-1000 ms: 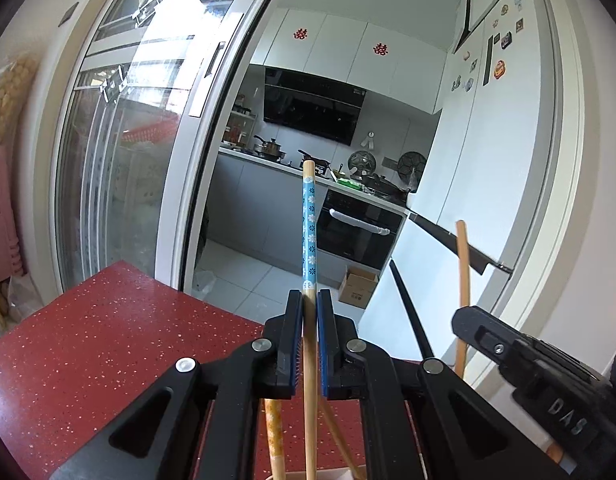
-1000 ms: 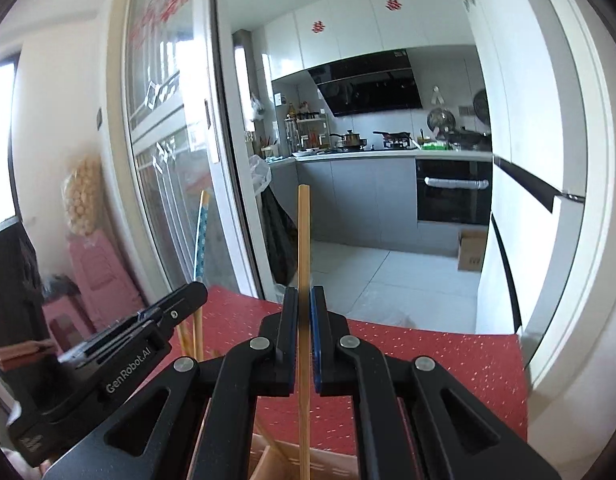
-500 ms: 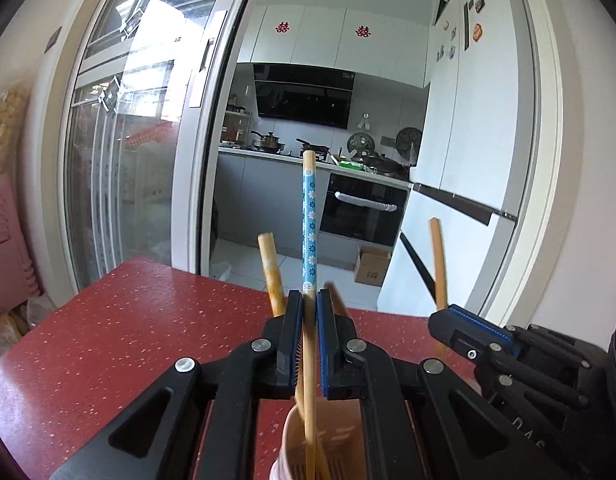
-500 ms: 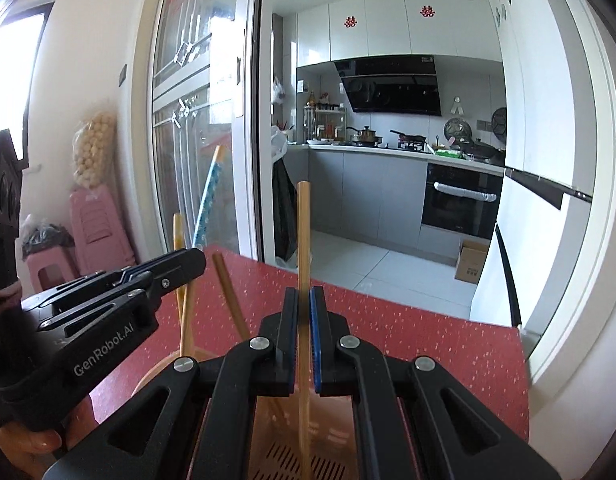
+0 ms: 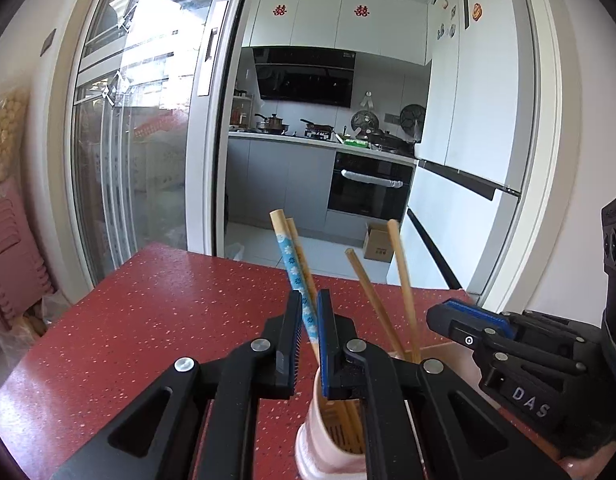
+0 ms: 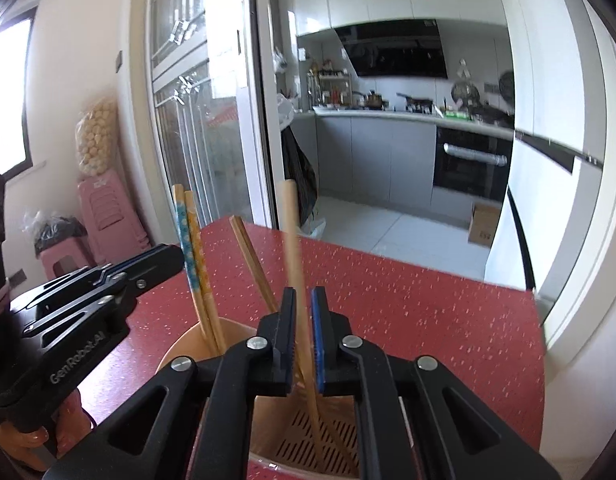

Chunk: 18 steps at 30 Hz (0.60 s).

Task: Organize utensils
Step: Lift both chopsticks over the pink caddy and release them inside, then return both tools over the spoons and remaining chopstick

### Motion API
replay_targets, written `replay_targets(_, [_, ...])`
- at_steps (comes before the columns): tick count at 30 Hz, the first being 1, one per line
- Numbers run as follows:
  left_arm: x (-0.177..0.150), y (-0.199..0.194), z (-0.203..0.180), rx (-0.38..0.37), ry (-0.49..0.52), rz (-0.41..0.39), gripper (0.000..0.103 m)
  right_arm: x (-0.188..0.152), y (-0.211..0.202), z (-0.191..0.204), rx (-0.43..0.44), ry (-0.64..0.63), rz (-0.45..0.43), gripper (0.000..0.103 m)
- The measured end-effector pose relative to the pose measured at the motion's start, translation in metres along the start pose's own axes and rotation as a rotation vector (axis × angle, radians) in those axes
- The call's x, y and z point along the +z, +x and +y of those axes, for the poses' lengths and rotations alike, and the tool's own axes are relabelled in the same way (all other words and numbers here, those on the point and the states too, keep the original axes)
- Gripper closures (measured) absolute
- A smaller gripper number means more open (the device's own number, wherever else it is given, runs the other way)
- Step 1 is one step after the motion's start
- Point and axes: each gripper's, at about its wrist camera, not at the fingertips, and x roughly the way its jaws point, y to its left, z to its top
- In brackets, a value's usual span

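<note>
Only the right view shows the holder's slotted floor (image 6: 308,436), the right hand-held gripper (image 6: 303,320) loosening around a plain chopstick (image 6: 292,248).

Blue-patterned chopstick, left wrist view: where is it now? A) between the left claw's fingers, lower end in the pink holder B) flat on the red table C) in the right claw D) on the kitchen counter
A: the blue-patterned chopstick slants up from between the left claw fingers, its lower end down in the pink holder with other chopsticks.
</note>
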Motion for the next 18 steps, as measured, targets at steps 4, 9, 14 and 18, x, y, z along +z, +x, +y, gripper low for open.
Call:
replay_targets(4, [-0.003, -0.013, 0.005, 0.018, 0.003, 0.028, 0.066, 0.0, -0.014, -0.004, -0.001, 0.037, 0.006, 0.063])
replay_targets(9, [-0.013, -0.034, 0.015, 0.033, -0.009, 0.093, 0.066, -0.005, -0.038, -0.005, 0.037, 0.108, 0.044, 0.047])
replay_targets(14, [-0.033, -0.056, 0.026, 0.031, -0.025, 0.176, 0.066, -0.029, -0.069, -0.001, 0.052, 0.169, 0.1, 0.034])
replay_targets(18, [-0.057, -0.076, 0.037, 0.023, -0.047, 0.236, 0.066, -0.055, -0.088, -0.002, 0.054, 0.239, 0.158, 0.026])
